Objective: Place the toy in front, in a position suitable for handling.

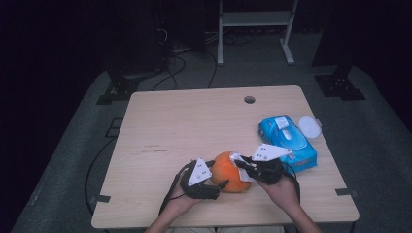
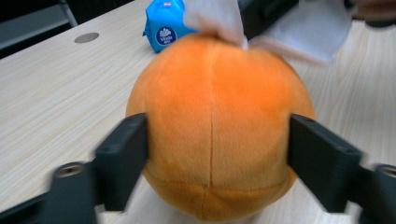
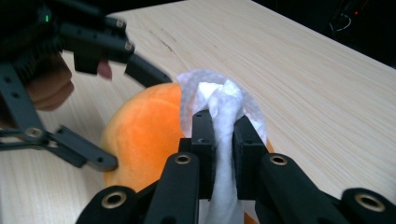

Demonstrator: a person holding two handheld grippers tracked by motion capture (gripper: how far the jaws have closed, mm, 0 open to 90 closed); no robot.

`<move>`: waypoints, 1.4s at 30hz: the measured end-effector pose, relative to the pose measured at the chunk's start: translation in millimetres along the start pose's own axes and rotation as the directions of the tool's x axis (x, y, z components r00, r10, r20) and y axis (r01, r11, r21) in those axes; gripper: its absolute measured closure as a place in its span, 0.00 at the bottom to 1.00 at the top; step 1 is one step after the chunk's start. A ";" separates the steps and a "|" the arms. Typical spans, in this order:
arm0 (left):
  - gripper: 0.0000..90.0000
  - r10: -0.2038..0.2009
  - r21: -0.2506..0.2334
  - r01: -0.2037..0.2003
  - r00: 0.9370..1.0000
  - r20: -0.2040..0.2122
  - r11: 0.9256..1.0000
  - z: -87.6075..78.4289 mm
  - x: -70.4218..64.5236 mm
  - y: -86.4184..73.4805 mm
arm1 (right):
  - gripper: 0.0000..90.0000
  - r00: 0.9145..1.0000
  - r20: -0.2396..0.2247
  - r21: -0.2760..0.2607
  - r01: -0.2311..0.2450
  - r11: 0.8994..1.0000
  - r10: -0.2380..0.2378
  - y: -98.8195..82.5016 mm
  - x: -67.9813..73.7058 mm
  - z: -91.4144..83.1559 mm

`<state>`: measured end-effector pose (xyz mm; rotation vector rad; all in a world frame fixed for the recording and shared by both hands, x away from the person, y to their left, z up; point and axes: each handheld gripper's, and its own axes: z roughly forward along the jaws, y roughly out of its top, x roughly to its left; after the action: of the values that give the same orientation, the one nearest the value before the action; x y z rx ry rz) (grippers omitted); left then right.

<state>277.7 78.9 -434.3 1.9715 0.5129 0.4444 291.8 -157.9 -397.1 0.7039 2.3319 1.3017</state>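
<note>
step: wiping the orange plush ball (image 1: 230, 173) at the table's (image 1: 194, 126) near edge | left gripper (image 1: 221, 184) clasps the ball's sides | right gripper (image 1: 241, 165) pinches a white wipe (image 3: 223, 114) against its top | next: drag wipe across, ball held steady

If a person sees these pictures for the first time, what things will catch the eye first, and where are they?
First comes the orange plush ball near the table's front edge, flanked by the jaws of the left gripper. Next is the white wipe, pinched in the right gripper and pressed against the ball's top. Behind, toward the table's right side, lies a bright blue pack of wipes.
</note>
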 end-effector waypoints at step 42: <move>0.29 -0.046 0.020 0.046 0.999 0.014 0.999 -2.8 13.6 -8.2 | 0.90 0.998 -0.055 0.024 -0.013 1.000 0.014 -7.2 3.5 10.4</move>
<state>286.3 91.4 -439.3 1.9767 0.5545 0.3978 292.9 -152.1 -408.9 0.7005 2.3942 1.3174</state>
